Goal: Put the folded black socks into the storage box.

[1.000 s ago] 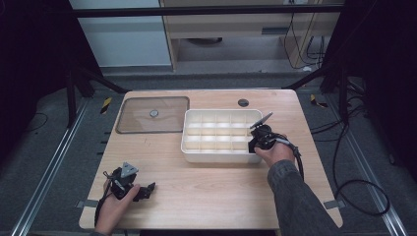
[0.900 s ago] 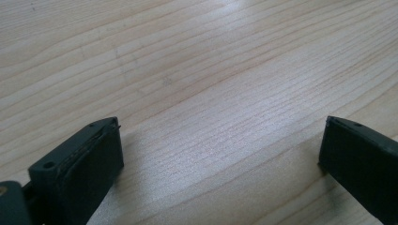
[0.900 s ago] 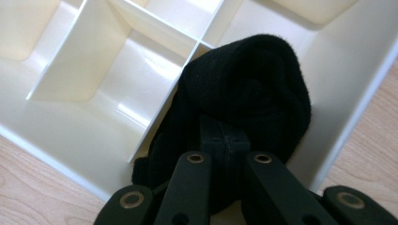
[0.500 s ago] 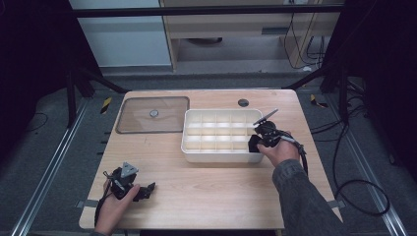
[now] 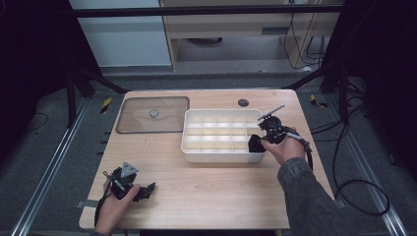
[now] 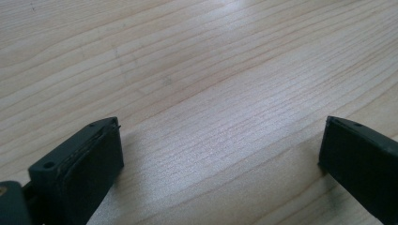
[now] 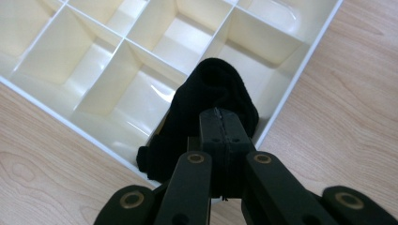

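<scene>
the right hand-held gripper (image 7: 220, 117) is pinching a black cloth (image 7: 206, 108) with its jaws pressed together, holding it over the near right corner compartment of the white tray (image 5: 194, 147). in the high view the cloth (image 5: 254, 143) is hanging at the tray's right end. the left hand-held gripper (image 5: 146, 190) is resting low over the bare counter (image 5: 211, 191) near its front left corner, jaws spread wide with nothing between them. a clear lid (image 5: 169, 123) is lying left of the tray.
</scene>
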`<state>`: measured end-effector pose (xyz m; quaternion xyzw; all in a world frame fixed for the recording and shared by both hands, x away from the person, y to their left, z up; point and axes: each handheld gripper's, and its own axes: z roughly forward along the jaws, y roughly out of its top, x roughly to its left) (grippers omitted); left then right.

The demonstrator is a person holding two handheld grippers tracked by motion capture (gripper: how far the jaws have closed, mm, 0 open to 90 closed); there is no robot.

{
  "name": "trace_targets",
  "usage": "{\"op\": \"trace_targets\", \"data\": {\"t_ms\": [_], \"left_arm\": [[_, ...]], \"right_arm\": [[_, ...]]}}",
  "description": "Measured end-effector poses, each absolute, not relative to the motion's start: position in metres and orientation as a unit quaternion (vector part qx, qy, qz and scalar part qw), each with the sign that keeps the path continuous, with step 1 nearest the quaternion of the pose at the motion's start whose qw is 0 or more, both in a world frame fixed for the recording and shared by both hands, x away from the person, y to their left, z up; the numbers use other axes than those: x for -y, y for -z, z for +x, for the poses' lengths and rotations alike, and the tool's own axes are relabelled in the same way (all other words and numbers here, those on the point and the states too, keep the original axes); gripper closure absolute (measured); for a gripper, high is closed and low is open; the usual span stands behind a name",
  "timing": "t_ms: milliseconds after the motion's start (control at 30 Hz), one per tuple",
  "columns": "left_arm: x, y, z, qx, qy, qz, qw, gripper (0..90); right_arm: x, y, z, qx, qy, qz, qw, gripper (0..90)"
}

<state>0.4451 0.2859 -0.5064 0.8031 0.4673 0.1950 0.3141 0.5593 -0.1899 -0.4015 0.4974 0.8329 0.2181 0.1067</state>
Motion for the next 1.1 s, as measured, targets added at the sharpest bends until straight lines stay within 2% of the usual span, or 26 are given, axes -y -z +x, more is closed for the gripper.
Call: {"op": "trace_targets", "data": {"t_ms": [1100], "left_arm": [[-0.287, 0.508, 0.449, -0.467, -0.202, 0.798, 0.322, 0.0]], "right_arm": [[0.208, 0.379, 0.550, -0.812, -0.275, 0.500, 0.122, 90.0]]}}
